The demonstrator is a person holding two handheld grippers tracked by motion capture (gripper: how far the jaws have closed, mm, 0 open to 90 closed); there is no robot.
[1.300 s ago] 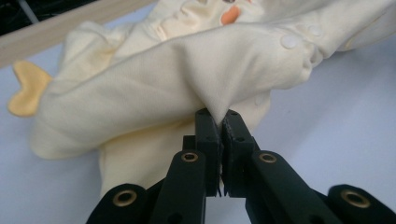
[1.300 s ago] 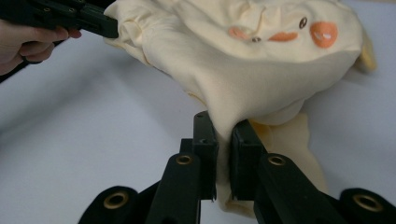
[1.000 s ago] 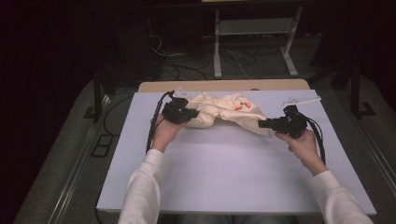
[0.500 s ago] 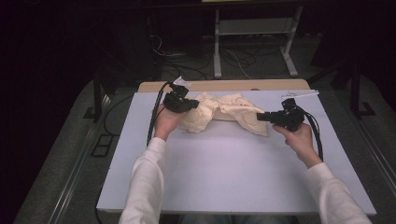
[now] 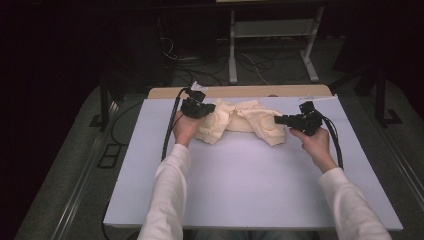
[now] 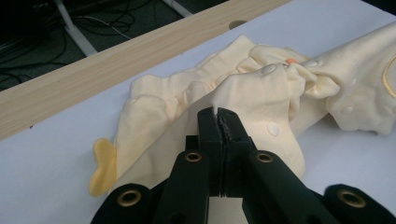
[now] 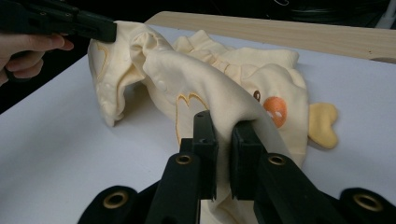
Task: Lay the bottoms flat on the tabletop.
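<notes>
Yellow baby garment (image 5: 240, 120) stretches between both tongs: left tongs (image 6: 219, 122) and right tongs (image 7: 223, 135) each clamped on its cloth.

White table (image 5: 250, 200), wooden strip (image 5: 240, 92)

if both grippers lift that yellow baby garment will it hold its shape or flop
Probably flops: the yellow baby garment already sags and bunches between the left gripper and right gripper. Likely light, since thin pinched folds hold it. It may stretch rather than slip.
</notes>
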